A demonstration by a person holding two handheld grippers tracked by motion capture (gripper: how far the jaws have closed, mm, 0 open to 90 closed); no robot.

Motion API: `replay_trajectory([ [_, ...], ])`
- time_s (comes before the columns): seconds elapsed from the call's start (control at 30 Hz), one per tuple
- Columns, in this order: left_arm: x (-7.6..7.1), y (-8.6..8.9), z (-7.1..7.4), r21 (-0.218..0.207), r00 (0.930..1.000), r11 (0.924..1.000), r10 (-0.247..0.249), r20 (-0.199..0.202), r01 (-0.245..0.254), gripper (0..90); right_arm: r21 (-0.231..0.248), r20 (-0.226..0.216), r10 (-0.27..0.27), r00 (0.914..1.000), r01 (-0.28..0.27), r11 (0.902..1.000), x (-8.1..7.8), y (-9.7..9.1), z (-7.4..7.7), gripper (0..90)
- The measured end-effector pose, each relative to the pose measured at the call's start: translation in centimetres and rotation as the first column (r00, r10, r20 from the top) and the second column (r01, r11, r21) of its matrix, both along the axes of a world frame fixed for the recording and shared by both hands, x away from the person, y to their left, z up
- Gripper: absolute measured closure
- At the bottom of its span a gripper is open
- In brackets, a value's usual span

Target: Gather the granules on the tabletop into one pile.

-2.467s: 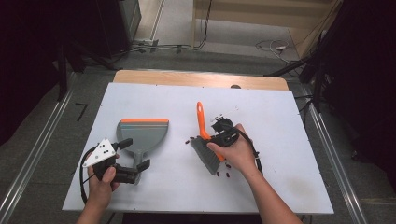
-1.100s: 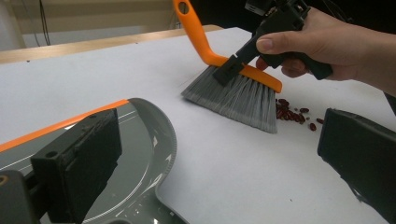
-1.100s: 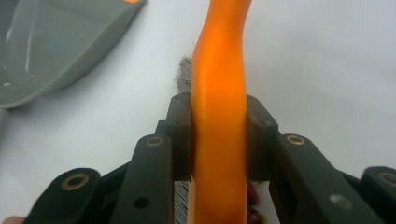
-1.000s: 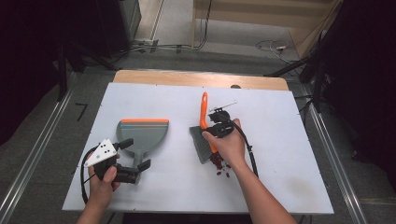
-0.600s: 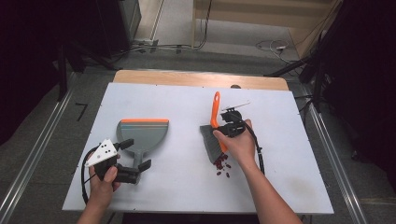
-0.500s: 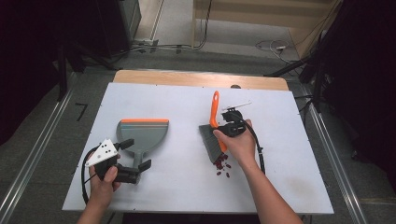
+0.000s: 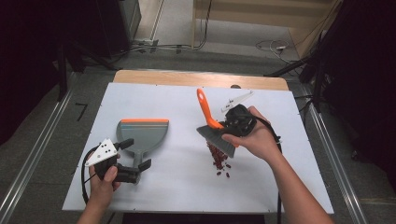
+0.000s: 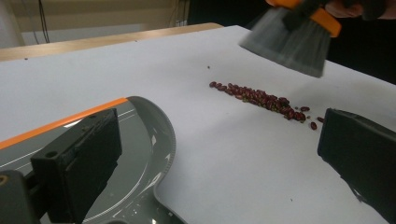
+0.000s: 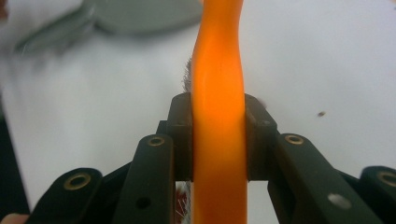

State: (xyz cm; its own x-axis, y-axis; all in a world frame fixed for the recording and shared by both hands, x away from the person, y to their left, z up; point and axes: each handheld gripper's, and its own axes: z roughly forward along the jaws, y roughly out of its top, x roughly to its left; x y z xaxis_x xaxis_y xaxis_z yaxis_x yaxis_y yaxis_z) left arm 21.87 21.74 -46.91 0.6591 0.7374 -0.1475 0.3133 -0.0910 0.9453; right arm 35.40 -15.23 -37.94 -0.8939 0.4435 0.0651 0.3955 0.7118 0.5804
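A grey dustpan (image 7: pixel 142 133) with an orange front edge lies left of centre on the white table (image 7: pixel 163 98). My left gripper (image 7: pixel 134 155) is open, with one jaw on each side of the dustpan's handle; its own view shows the pan (image 8: pixel 140 140) by the left jaw. My right gripper (image 7: pixel 229 127) is shut on the orange handle (image 9: pixel 218 93) of a hand brush (image 7: pixel 212 128). The grey bristles (image 8: pixel 289 44) hang just above the table. A short line of dark red beans (image 7: pixel 218 156) lies below the bristles, also visible as beans (image 8: pixel 261 99) in the left gripper view.
A few stray beans (image 7: pixel 223 173) lie nearer the front edge. A wooden strip (image 7: pixel 201 78) runs along the table's far side. Metal rails (image 7: pixel 327 149) flank the table on the floor, and cables lie beyond the far edge.
My right hand has carried the brush from the table's centre to the right, dragging the beans into a line, then lifted it and tilted its handle left. The left gripper has stayed put.
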Motion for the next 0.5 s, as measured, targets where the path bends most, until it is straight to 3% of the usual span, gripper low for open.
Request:
replay_trajectory([
  [0.1, 0.0, 0.2, 0.1, 0.002, 1.0000, 1.0000, 0.006, 0.004, -0.006, 0.2, -0.092, -0.005, 0.101, 0.9949, -0.101, 0.9907, -1.6, -0.2, -0.6, 68.3],
  [0.2, -0.1, 0.6, 0.2, -0.007, 0.9998, 0.9998, 0.019, 0.009, -0.019, 0.2, -0.160, 0.089, 0.231, 0.9689, -0.215, 0.9634, -3.4, -0.4, -1.7, 68.4],
  [0.23, -0.1, 0.7, 0.2, -0.012, 0.9997, 0.9997, 0.023, 0.007, -0.023, 0.2, -0.174, 0.079, 0.258, 0.9630, -0.241, 0.9547, -4.0, -0.4, -1.9, 68.3],
  [0.37, 0.0, 0.8, 0.3, -0.013, 0.9995, 0.9995, 0.029, 0.009, -0.029, 0.2, -0.193, 0.039, 0.266, 0.9631, -0.254, 0.9476, -6.1, -0.4, -2.4, 68.4],
  [0.43, 0.0, 0.8, 0.3, -0.012, 0.9996, 0.9995, 0.028, 0.009, -0.028, 0.2, -0.202, -0.019, 0.295, 0.9553, -0.293, 0.9347, -6.4, -0.2, -3.3, 68.4],
  [0.5, 0.0, 0.7, 0.3, -0.011, 0.9996, 0.9996, 0.027, 0.008, -0.027, 0.2, -0.227, -0.045, 0.308, 0.9503, -0.310, 0.9233, -6.6, 0.1, -4.2, 68.5],
])
